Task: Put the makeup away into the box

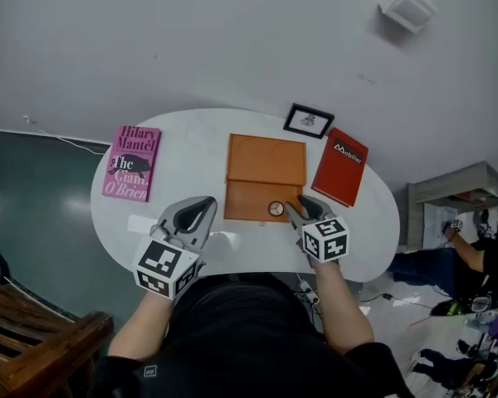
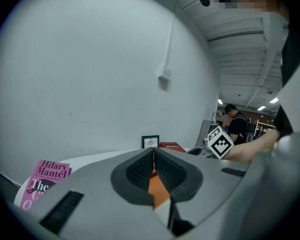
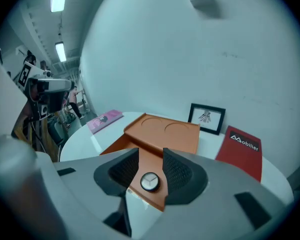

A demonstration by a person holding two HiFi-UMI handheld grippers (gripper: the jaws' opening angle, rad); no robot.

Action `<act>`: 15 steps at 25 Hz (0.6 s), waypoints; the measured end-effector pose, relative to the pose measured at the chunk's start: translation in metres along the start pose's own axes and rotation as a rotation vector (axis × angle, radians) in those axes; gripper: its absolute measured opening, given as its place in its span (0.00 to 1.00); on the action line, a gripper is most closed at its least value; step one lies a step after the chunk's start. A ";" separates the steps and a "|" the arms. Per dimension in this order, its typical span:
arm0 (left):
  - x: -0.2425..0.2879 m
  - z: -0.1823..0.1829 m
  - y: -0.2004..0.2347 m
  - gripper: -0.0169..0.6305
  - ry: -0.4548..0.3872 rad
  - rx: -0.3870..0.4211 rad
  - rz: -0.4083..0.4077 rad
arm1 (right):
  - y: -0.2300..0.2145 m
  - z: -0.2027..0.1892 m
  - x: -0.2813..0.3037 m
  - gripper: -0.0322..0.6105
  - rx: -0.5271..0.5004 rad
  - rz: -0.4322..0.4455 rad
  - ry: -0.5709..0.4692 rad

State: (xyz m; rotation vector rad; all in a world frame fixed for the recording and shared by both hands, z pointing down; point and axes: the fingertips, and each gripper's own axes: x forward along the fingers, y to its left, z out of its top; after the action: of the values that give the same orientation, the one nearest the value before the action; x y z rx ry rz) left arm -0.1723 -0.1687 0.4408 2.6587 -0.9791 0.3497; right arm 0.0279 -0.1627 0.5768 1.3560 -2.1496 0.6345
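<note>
An orange box (image 1: 265, 162) lies open in the middle of the white table (image 1: 191, 143); its far part has two round recesses (image 3: 162, 133). A small round compact (image 1: 275, 209) with a pale face lies on the box's near part, close to the front edge. My right gripper (image 1: 297, 209) hovers just right of it, jaws apart. In the right gripper view the compact (image 3: 149, 182) shows in the gap between the pads (image 3: 180, 171), which do not press on it. My left gripper (image 1: 206, 203) rests at the box's near left, jaws together (image 2: 153, 156), holding nothing.
A pink book (image 1: 133, 162) lies at the table's left, a red book (image 1: 340, 167) right of the box, and a small framed picture (image 1: 308, 121) behind it. A wooden bench (image 1: 33, 338) stands lower left. A grey shelf (image 1: 458, 191) and a person (image 1: 485, 259) are at the right.
</note>
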 end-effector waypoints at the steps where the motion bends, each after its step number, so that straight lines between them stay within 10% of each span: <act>1: 0.000 0.002 -0.001 0.05 -0.006 0.006 -0.014 | -0.001 0.010 -0.008 0.29 0.004 -0.020 -0.036; 15: 0.045 0.029 -0.039 0.05 -0.046 0.044 -0.063 | -0.046 0.071 -0.112 0.17 0.020 -0.101 -0.310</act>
State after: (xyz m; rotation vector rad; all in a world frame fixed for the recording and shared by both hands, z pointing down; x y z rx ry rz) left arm -0.1099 -0.1773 0.4207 2.7419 -0.9087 0.3004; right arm 0.0984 -0.1500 0.4557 1.6538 -2.2974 0.4300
